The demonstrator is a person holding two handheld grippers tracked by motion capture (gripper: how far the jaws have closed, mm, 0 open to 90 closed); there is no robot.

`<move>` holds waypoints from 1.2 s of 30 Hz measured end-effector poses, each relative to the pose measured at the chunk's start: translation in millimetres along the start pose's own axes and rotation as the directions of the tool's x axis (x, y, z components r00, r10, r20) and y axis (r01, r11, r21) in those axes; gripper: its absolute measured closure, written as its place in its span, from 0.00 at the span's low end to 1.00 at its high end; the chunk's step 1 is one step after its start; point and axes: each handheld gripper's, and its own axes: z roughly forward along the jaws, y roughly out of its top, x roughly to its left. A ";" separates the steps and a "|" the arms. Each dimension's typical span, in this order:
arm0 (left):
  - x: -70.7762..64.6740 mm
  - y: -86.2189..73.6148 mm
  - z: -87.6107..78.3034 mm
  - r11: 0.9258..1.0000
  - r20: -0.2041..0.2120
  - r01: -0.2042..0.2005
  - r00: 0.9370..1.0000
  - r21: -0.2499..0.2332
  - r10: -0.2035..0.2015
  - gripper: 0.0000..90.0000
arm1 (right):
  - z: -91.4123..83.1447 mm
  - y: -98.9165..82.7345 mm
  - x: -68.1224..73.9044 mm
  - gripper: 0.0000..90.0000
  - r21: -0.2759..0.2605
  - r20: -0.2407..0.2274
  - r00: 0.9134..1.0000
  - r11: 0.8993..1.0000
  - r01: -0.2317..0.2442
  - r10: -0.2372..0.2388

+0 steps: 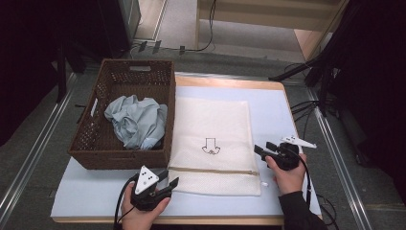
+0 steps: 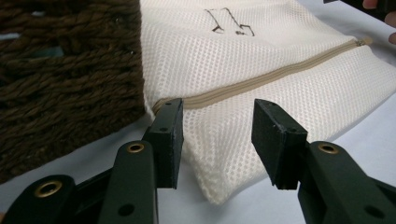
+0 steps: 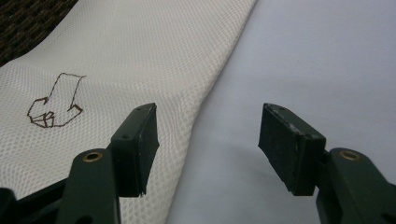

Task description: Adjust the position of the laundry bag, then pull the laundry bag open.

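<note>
step: mesh bag (image 1: 213, 143) regrasp | left gripper (image 2: 217, 140): half-open, empty, zipper corner between jaws | right gripper (image 3: 208, 147): wide, empty, bag edge beside left jaw | advice: 2 pinches to be closed squarely on fabric.

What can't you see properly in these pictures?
- Wicker basket, high view: the crumpled blue-grey cloth hides its bottom and anything beneath.
- Mesh laundry bag, all views: the weave hides whether anything is inside.
- Zipper, high view: its pull is too small to tell whether it is fully closed.
- Label on the basket wall, high view: too small to read.
</note>
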 end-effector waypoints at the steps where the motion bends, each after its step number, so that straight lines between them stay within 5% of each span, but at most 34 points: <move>1: -1.8 1.4 0.8 1.000 0.004 0.000 1.000 -0.002 0.000 0.62 | -4.2 -2.4 -1.2 0.42 -0.002 0.004 1.000 1.000 0.003 -0.003; 17: -13.6 7.3 6.4 1.000 0.047 -0.004 0.999 -0.009 0.004 0.65 | -37.6 -22.5 0.9 0.44 -0.033 0.014 0.999 0.999 0.033 -0.032; 30: -40.3 20.2 32.1 0.999 0.113 -0.038 0.993 0.005 0.037 0.85 | -54.9 -46.7 7.8 0.54 -0.006 -0.068 0.997 0.999 0.039 -0.039; 36: -53.8 24.9 46.9 0.997 0.158 -0.069 0.985 0.028 0.064 0.97 | -59.8 -50.6 8.5 0.58 0.018 -0.137 0.991 1.000 0.002 0.001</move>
